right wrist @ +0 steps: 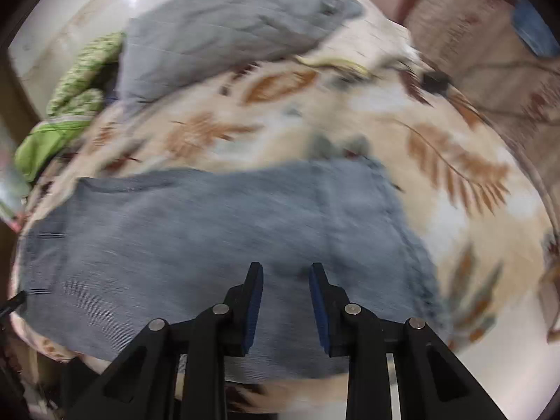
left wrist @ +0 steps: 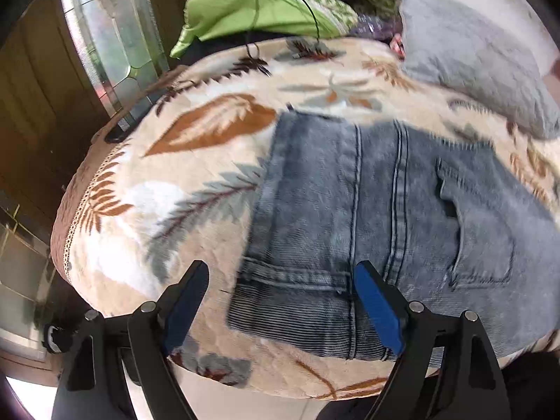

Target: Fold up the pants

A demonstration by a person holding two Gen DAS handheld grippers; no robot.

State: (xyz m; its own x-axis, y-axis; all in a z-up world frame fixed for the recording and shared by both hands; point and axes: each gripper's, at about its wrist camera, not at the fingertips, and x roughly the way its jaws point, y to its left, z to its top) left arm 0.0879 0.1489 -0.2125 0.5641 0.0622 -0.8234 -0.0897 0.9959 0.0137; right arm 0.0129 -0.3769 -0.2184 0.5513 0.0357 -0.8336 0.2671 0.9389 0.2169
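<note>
Jeans (left wrist: pixel 385 217) flat on leaf blanket (left wrist: pixel 196 182); both tongs (left wrist: pixel 280 280) (right wrist: pixel 286 273) parted, empty.

We see a leaf-print blanket (left wrist: pixel 182 189), a grey pillow (left wrist: pixel 465 52) at its far edge, green cloth (left wrist: pixel 245 10) beside it.

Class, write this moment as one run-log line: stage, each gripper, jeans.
stage: fold pants | left gripper: open, empty, over waistband | right gripper: open, empty | jeans: flat on leaf-print blanket
</note>
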